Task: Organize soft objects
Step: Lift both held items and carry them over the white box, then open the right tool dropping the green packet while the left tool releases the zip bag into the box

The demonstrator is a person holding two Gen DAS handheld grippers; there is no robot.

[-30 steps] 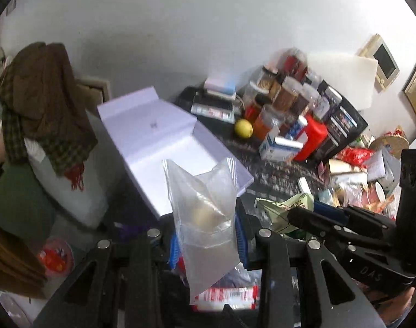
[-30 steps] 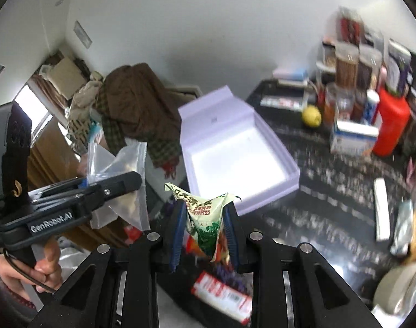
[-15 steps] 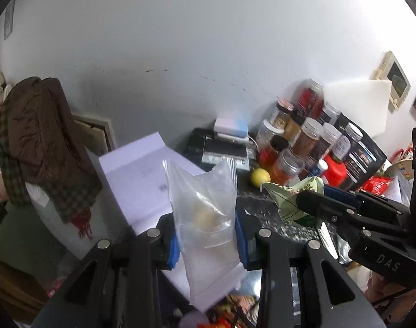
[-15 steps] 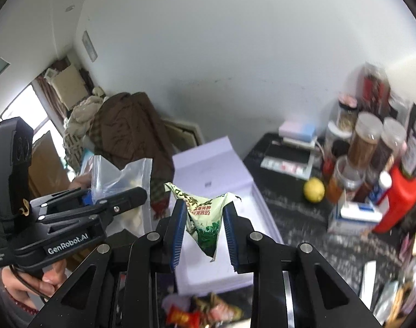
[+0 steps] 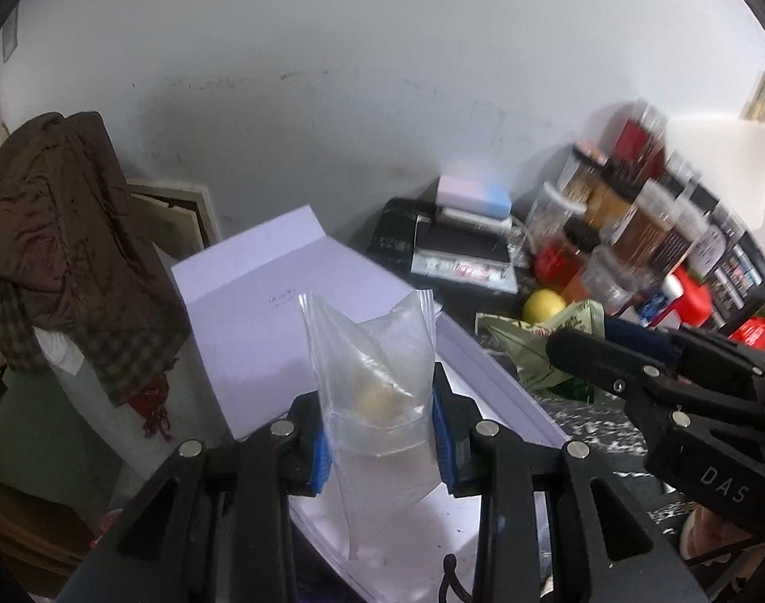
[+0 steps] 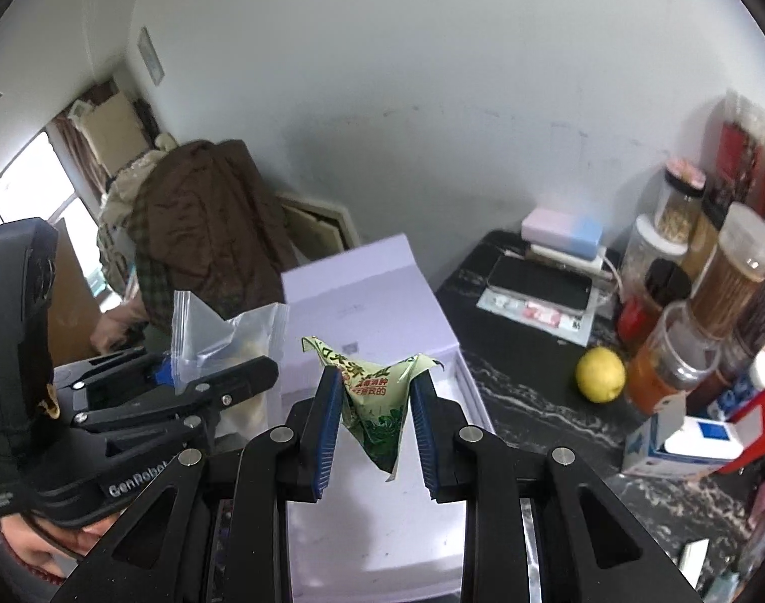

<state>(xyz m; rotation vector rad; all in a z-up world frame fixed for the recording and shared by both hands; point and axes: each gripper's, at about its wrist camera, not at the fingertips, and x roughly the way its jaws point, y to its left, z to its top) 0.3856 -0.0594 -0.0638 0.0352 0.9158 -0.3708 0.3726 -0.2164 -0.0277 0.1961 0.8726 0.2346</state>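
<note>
Dark marbled counter [image 6: 523,382] runs along a white wall, crowded with jars [image 6: 734,271] and a lemon [image 6: 600,374]. Over the open white box [image 5: 262,311], the left gripper [image 5: 380,444] is clamped on a clear bag [image 5: 377,377], and the right gripper [image 6: 377,432] pinches a green packet [image 6: 380,404], side by side.

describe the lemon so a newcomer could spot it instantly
Find the dark marbled counter right of the open white box. The lemon sits alone on it before the row of jars: the only round, plain yellow thing there.
</note>
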